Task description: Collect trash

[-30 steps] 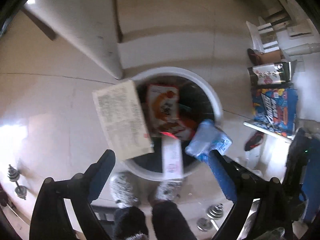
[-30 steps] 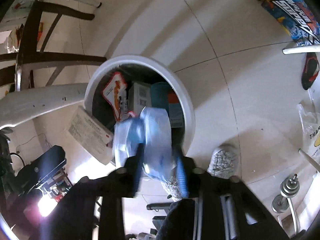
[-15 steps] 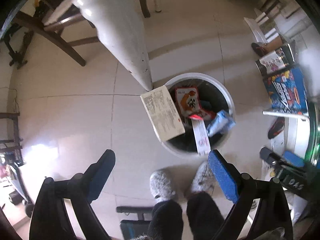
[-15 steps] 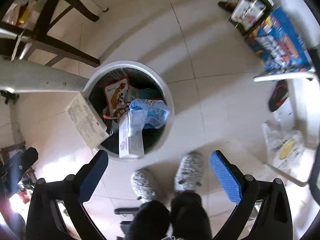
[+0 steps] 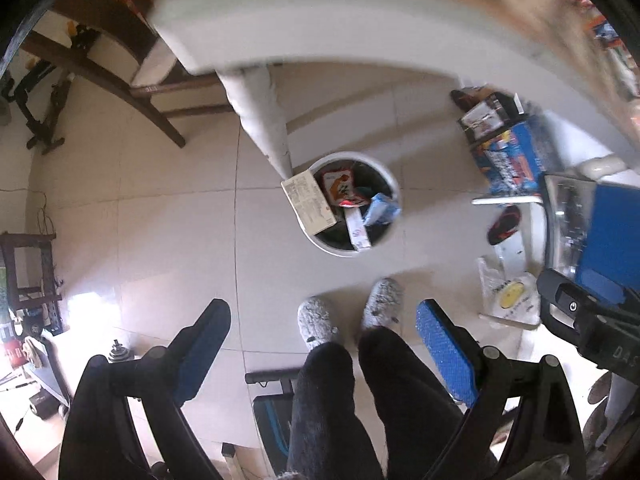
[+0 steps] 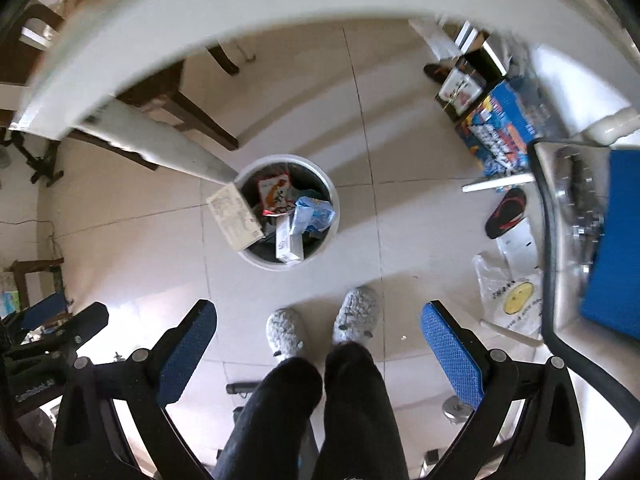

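A round white trash bin (image 5: 390,188) (image 6: 334,204) stands on the tiled floor far below both grippers. It holds a beige box (image 5: 307,202) (image 6: 234,216) leaning over its left rim, a red-and-white packet (image 5: 338,188) (image 6: 274,192), a white carton (image 5: 358,232) (image 6: 289,240) and a light blue plastic bag (image 5: 380,210) (image 6: 312,212). My left gripper (image 5: 324,344) is open and empty. My right gripper (image 6: 320,344) is open and empty. Both are high above the bin.
A white table edge (image 5: 360,36) (image 6: 240,12) arcs across the top, with its white leg (image 5: 264,116) beside the bin. The person's grey slippers (image 5: 352,316) (image 6: 324,324) stand in front of the bin. Boxes (image 5: 508,156), a sandal (image 6: 506,212) and a plastic bag (image 6: 508,296) lie right; wooden chair legs (image 5: 132,92) left.
My right gripper let go of the blue bag, which now lies in the bin. Both grippers have risen well above the bin, up to the table's edge.
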`<control>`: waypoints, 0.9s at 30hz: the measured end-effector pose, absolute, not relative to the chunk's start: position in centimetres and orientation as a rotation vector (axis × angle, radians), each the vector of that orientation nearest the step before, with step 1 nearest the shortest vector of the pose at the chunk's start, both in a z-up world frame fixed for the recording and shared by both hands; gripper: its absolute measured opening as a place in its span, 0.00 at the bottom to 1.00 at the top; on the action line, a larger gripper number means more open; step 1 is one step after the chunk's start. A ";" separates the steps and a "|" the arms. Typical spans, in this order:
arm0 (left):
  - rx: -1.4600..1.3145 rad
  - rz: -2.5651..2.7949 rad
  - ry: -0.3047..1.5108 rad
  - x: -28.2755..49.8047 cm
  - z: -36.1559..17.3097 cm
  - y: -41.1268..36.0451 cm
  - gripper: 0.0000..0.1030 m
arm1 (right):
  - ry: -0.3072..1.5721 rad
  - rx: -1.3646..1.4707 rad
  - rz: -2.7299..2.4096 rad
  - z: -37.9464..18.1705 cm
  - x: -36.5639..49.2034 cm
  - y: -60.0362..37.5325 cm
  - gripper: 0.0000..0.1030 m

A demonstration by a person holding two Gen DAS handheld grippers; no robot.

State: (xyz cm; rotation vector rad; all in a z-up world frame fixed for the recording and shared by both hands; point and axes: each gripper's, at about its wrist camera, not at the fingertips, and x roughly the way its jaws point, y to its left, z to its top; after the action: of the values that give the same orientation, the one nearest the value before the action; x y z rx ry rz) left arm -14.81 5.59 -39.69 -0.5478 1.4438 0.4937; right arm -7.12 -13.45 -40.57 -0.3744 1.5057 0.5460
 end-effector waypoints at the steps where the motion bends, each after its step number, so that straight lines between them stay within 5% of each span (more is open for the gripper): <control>1: -0.554 0.486 1.436 -15.0 -38.3 5.2 0.92 | 1.504 -0.368 0.553 -39.0 -7.4 -13.7 1.00; 14: -0.599 0.349 1.251 -17.2 -21.2 2.1 0.92 | 1.424 -0.257 0.694 -17.7 -9.9 -18.6 1.00; 27: -0.673 0.262 1.105 -18.4 -14.4 1.6 1.00 | 1.377 -0.183 0.832 -6.7 -11.0 -20.5 1.00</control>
State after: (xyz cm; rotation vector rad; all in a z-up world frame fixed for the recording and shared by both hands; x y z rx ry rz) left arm -18.44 1.57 -14.41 -0.6734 1.1049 0.2619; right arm -10.99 -20.51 -6.66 -0.1830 1.3768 0.8322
